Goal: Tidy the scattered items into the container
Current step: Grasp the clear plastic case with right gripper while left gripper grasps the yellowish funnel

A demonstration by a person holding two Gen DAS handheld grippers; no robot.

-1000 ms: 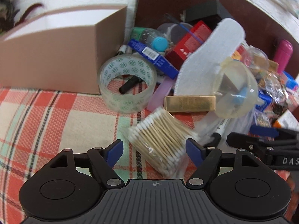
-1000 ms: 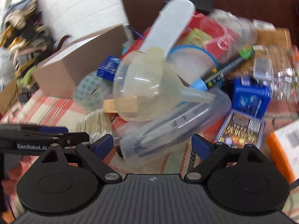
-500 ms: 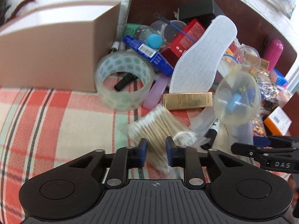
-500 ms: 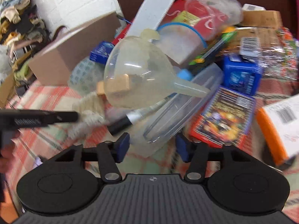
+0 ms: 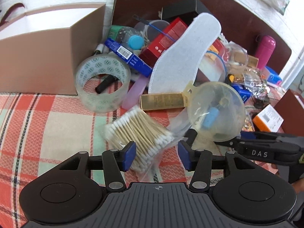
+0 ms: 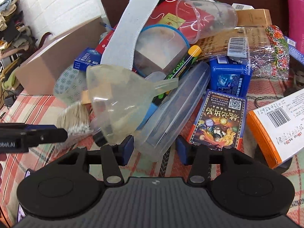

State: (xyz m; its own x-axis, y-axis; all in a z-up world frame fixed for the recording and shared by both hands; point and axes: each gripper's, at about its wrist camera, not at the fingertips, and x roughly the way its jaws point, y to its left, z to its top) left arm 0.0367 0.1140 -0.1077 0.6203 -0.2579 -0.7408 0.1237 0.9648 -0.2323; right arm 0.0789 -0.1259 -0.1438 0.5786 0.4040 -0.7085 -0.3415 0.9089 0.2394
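funnel: cloudy plastic | box: matt cardboard | tablecloth: woven cloth

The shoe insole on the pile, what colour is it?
The insole is white; the left wrist view shows it best.

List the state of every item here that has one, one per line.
left gripper: jaws opening, bag of cotton swabs between them, not pinched.
right gripper: around clear plastic case, grip unclear.
cardboard box: open-topped.
clear cup: on its side.
funnel: tipped sideways.
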